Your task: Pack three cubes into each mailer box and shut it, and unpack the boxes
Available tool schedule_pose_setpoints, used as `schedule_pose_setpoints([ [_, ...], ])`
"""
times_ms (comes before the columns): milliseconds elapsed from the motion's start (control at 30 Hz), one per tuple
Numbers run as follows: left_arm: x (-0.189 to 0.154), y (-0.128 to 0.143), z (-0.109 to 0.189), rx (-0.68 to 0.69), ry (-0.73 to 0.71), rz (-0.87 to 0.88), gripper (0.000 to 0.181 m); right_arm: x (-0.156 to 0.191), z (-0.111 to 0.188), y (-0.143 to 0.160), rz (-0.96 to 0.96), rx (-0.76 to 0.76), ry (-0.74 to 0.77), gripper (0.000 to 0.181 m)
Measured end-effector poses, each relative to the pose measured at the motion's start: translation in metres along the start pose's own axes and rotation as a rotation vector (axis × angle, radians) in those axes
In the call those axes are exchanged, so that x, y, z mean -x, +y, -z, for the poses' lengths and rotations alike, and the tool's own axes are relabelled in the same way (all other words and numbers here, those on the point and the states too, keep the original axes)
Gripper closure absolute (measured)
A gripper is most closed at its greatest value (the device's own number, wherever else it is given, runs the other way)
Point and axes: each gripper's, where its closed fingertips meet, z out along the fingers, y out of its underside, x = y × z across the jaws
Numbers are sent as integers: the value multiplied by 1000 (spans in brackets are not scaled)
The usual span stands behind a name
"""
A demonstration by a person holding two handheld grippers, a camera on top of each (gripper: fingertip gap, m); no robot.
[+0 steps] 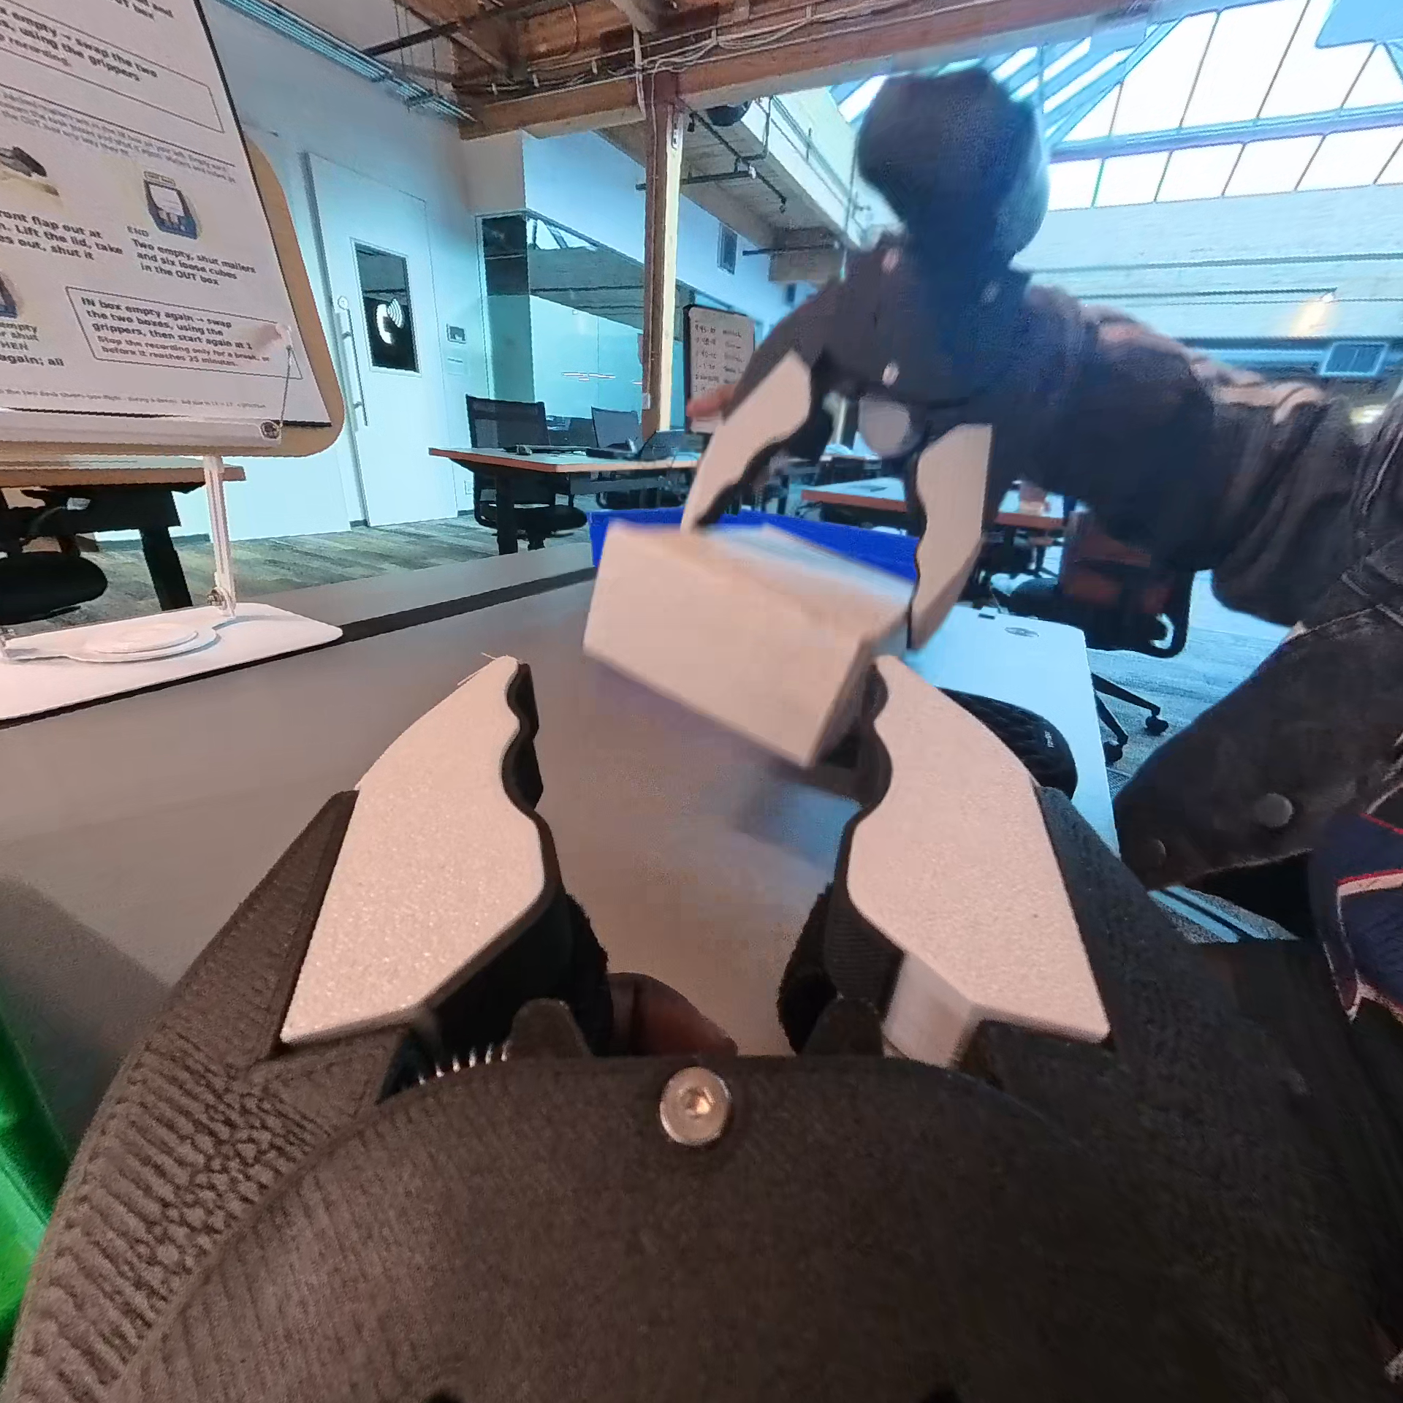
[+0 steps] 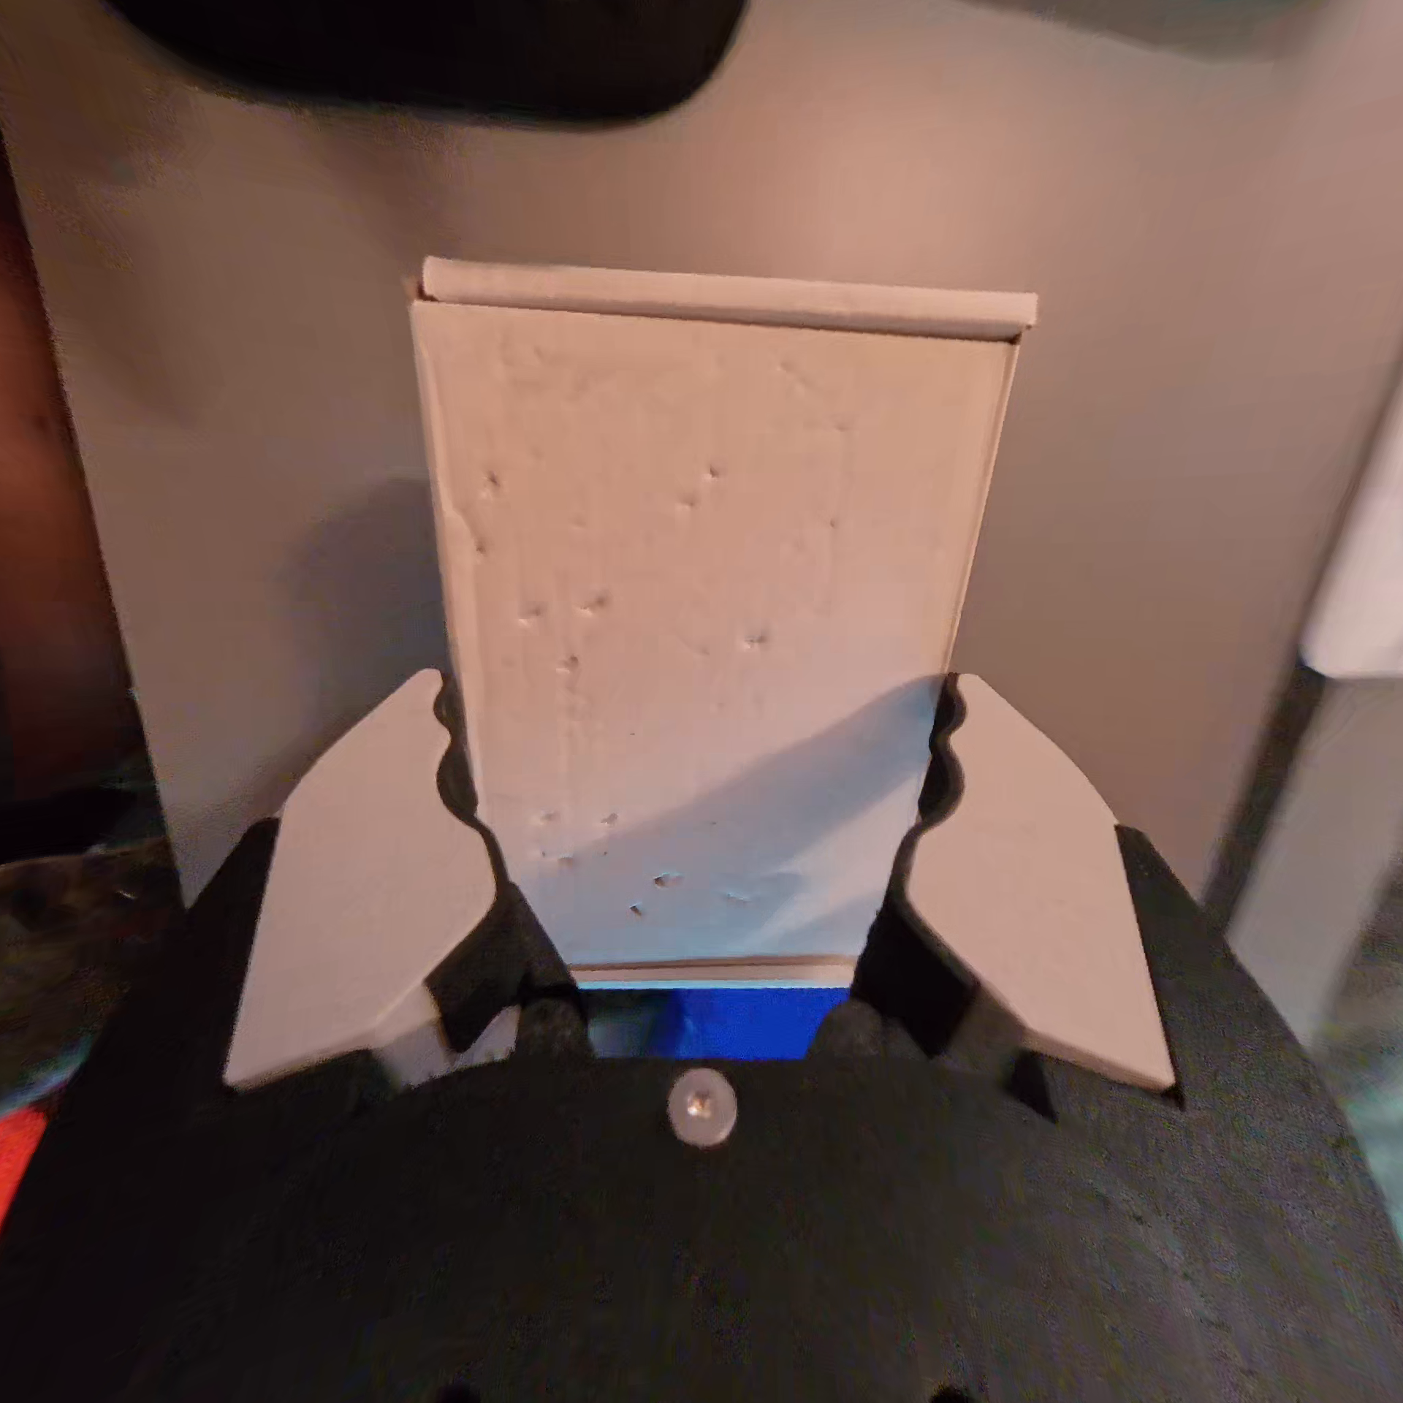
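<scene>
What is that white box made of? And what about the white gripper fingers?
The white mailer box looks like matte cardboard: flat panels, folded edges, and small dents and pokes across its face. The right gripper is shut on it. The fingers look like hard plastic with a fine grainy finish, probably 3D printed, and have dark wavy pads that may be rubber.

We are seeing the mailer box (image 1: 729, 645) sitting tilted above the worktop (image 1: 228, 774), between the fingers of the right tool (image 1: 820, 584), which is reaching in from behind and to the right. Our left tool (image 1: 695, 698) is lying in front of the box, its right fingertip just beside the box's near corner. A bin (image 1: 850, 535) is standing behind the box, and a sign stand (image 1: 152, 630) is sitting on the worktop far left.
</scene>
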Motion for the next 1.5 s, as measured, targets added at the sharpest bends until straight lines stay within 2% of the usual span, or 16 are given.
schedule_pose_setpoints([
  [100, 0, 0, 0, 2, -1, 0, 100, -28, 51, 25, 0, 17, 138, 65],
  [233, 1, 1, 0, 4, -5, 4, 101, -67, 114, 77, -47, 85, 336, 65],
  [333, 2, 1, 0, 5, -7, 10, 102, -89, 147, 128, -52, 183, 452, 65],
  [400, 3, 1, 0, 6, -9, 14, 102, -101, 155, 161, -65, 236, 483, 65],
  [600, 4, 2, 0, 5, -11, 26, 103, -133, 125, 242, -96, 324, 480, 65],
  [767, 4, 2, 0, 5, -10, 33, 103, -160, 80, 286, -92, 390, 435, 65],
  [867, 5, 1, 0, 0, -12, 36, 103, -167, 59, 295, -95, 398, 392, 65],
  [1000, 5, 0, 1, -4, -13, 34, 103, -173, 49, 302, -107, 406, 365, 65],
  [1333, 5, 1, 0, -2, -14, 34, 104, -175, 44, 314, -137, 433, 339, 65],
  [1433, 5, 1, 0, -1, -14, 33, 104, -180, 47, 314, -103, 432, 387, 79],
  [1500, 5, 1, 0, -1, -13, 32, 104, -180, 47, 319, -104, 453, 395, 79],
])
